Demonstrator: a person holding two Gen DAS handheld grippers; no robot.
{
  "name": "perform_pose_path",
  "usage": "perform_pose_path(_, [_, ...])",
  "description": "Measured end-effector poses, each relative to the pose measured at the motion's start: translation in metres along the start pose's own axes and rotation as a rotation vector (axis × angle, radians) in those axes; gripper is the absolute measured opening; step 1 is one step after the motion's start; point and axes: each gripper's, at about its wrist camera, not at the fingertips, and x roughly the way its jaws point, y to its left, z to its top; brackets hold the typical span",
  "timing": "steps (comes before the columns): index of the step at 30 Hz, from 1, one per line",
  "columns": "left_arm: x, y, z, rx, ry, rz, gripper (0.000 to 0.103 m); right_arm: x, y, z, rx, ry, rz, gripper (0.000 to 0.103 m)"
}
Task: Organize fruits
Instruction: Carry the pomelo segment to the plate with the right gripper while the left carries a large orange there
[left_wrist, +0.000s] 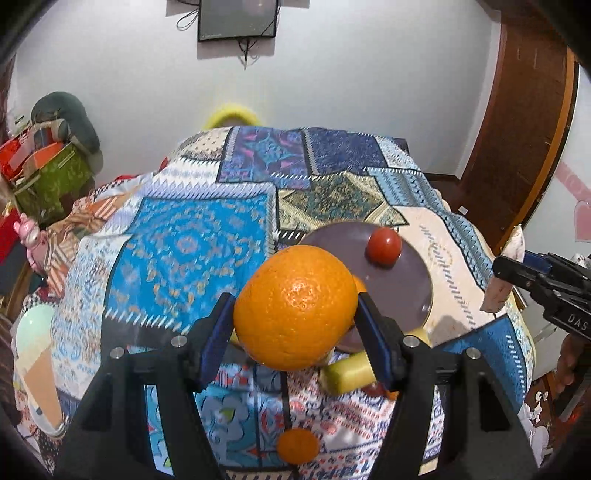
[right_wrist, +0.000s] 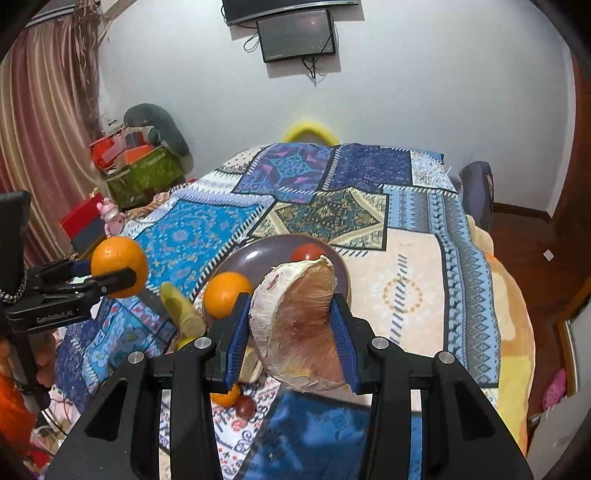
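My left gripper (left_wrist: 295, 314) is shut on a large orange (left_wrist: 295, 306) and holds it above the bed, near the purple plate (left_wrist: 406, 280). The same orange (right_wrist: 120, 267) shows at the left of the right wrist view. My right gripper (right_wrist: 291, 332) is shut on a pomelo wedge (right_wrist: 299, 325), seen at the right edge of the left wrist view (left_wrist: 504, 269). On the plate (right_wrist: 255, 258) lie a red tomato (left_wrist: 383, 245) and another orange (right_wrist: 227, 293). A banana (right_wrist: 181, 306) lies beside the plate.
A small orange (left_wrist: 297, 445) and a dark red fruit (right_wrist: 244, 406) lie on the patchwork bedspread (left_wrist: 192, 236) near me. A green box (right_wrist: 144, 177) of clutter stands left of the bed. A wooden door (left_wrist: 517, 122) is at the right.
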Motion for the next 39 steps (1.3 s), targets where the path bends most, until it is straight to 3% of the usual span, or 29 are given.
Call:
perform_pose_path(17, [0.068,-0.014,0.036,0.037,0.027,-0.011,0.065,0.044,-0.003,0.026,-0.011,-0.013,-0.005,0.039])
perform_pose_path(30, [0.131,-0.015,0.045,0.033,0.12,-0.022,0.065,0.101,0.001,0.023,-0.014,0.068,0.035,0.039])
perform_pose_path(39, [0.157,-0.017,0.045,0.034,0.17,-0.035,0.065,0.117,0.001,0.025,-0.021,0.076,0.059,0.039])
